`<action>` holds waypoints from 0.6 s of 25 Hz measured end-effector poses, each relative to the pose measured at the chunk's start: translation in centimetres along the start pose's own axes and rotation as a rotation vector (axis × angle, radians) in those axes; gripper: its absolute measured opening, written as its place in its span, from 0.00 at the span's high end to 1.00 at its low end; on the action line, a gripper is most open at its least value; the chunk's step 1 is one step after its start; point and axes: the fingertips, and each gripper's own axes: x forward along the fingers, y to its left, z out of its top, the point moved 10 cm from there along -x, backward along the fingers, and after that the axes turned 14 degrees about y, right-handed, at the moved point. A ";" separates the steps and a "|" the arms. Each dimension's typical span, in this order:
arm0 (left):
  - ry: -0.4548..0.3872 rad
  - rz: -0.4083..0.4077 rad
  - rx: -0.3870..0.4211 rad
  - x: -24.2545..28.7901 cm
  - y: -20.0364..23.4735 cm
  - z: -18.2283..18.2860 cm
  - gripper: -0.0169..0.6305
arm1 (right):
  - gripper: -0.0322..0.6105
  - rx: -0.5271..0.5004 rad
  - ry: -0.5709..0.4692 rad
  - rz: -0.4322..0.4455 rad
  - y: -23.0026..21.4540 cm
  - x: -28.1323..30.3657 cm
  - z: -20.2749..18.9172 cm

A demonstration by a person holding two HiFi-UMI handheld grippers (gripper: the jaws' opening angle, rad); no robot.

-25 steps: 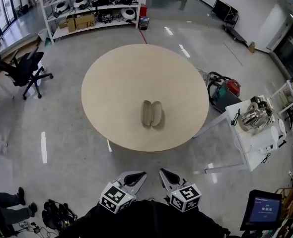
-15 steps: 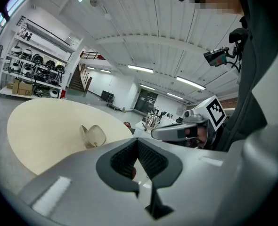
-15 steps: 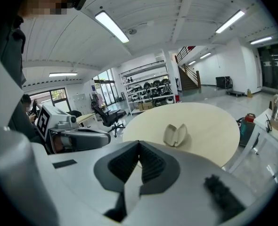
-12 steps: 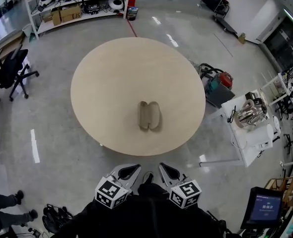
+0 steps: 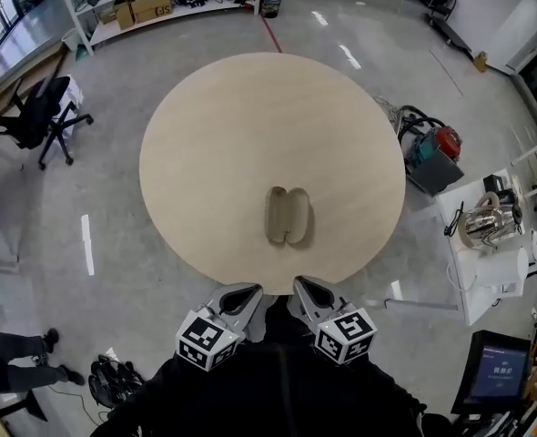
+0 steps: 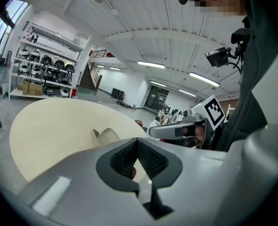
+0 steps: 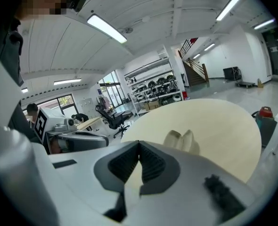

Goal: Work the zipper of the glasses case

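Polished grey concrete floor (image 5: 114, 244) surrounds a round, pale wooden table (image 5: 250, 126) in a large workshop, with a storage rack (image 5: 150, 3) at the far side. The left gripper (image 5: 248, 291) and right gripper (image 5: 303, 289) hang side by side just short of the table's near edge. Each has its ridged pads pressed together and nothing between them. The glasses case (image 5: 287, 215) lies on the table ahead of both grippers, well apart from them and a little nearer the right gripper's line. It looks splayed open, its two tan halves side by side. The zipper is too small to make out in any view. Several things could go wrong from here. Jaws that are not spread before they arrive would only nudge the case. The case looks light and rests loose on a smooth top near the edge, so a pull on the zipper with nothing pinning the shell would probably drag it or tip it to the floor. Only the head view shows the whole layout of grippers, table edge and case. Only the two gripper views show the pads meeting, and they show the case from low down as two raised shells. Each gripper view also catches the other gripper alongside, which confirms the pair are close together.
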 end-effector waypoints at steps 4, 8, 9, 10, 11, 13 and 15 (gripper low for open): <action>0.002 0.042 -0.008 2.8 0.4 3.6 0.96 | 0.95 -0.001 -0.001 0.017 -4.4 0.6 2.4; 0.014 0.094 -0.007 5.7 1.0 5.9 0.96 | 0.92 -0.004 0.011 0.037 -8.4 1.3 3.7; 0.019 0.110 -0.008 6.2 1.2 6.3 0.96 | 0.89 -0.006 0.017 0.042 -9.3 1.5 3.9; 0.026 0.127 -0.013 6.8 1.4 6.6 0.96 | 0.87 -0.006 0.026 0.045 -10.1 1.7 4.0; 0.033 0.143 -0.019 7.2 1.7 6.8 0.96 | 0.85 -0.005 0.036 0.049 -10.8 2.0 4.1; 0.053 0.175 -0.033 7.9 2.4 7.1 0.94 | 0.82 0.001 0.057 0.058 -11.9 2.5 4.2; 0.074 0.205 -0.047 8.4 3.3 7.1 0.92 | 0.81 0.008 0.076 0.068 -12.9 3.2 4.4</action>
